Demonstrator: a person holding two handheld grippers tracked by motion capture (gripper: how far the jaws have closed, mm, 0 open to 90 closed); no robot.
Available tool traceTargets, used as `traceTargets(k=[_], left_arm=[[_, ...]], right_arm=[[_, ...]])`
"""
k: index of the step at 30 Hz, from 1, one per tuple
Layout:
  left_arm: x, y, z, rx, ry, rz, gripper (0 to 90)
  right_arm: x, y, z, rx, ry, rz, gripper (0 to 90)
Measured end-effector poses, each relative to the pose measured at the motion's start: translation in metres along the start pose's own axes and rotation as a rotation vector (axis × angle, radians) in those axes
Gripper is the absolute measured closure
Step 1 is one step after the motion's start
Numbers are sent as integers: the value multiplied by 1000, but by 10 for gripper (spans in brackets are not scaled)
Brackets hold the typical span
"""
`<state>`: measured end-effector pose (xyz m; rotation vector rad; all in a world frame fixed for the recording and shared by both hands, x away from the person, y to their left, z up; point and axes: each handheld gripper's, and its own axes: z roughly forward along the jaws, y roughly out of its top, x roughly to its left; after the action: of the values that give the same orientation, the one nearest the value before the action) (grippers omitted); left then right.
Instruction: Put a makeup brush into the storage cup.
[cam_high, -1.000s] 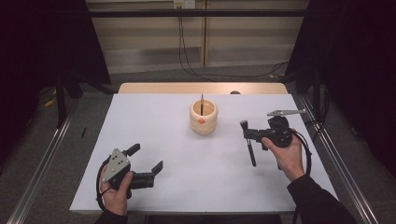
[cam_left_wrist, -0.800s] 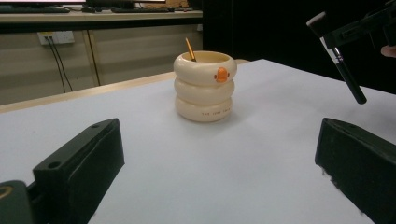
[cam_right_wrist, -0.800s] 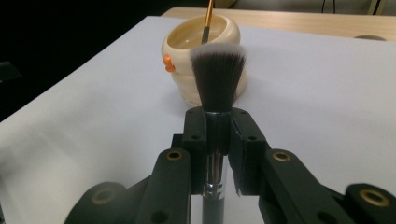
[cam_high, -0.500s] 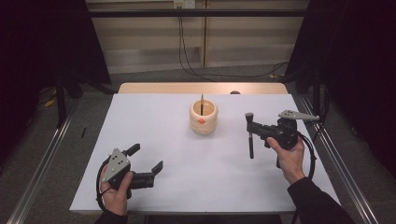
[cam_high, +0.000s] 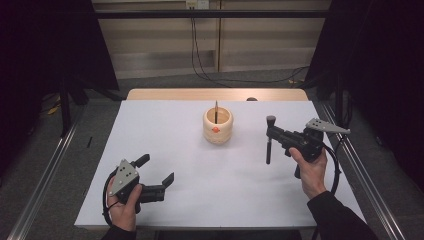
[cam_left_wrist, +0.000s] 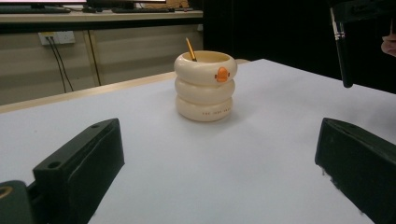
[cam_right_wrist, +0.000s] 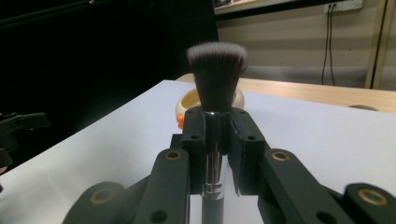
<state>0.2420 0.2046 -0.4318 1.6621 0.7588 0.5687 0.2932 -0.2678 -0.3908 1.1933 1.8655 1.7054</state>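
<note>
While the right gripper (cam_high: 270, 134) hovered above the white table (cam_high: 165, 135) to the right of the cream holder (cam_high: 218, 126), its jaws were pinched tight on the silver collar of a makeup brush (cam_right_wrist: 216, 88). That brush stood nearly upright, bristles on top, its dark handle hanging clear of the table. One thin stick (cam_left_wrist: 190, 49) leaned inside the holder. Near the front edge, the left gripper (cam_high: 154, 170) rested low, jaws spread wide with nothing between them.
</note>
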Motion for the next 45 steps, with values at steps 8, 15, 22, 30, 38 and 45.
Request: traceTargets(k=[8, 15, 22, 30, 38, 45], left_arm=[[-1, -1, 1, -1, 1, -12, 11], [-6, 3, 4, -2, -9, -12, 15], [-11, 12, 12, -4, -37, -11, 17], [-23, 23, 24, -2, -94, -6, 19], [-29, 33, 42, 21, -157, -24, 27], [-37, 40, 54, 7, -174, 17, 30]], right_arm=[[3, -2, 0, -16, 4, -21, 778], [4, 3, -5, -47, 23, -26, 778], [12, 8, -5, -63, 63, -56, 778], [20, 9, -3, -51, 112, -57, 778], [25, 11, -3, -57, 136, -66, 778], [31, 9, 1, -52, 156, -73, 777]])
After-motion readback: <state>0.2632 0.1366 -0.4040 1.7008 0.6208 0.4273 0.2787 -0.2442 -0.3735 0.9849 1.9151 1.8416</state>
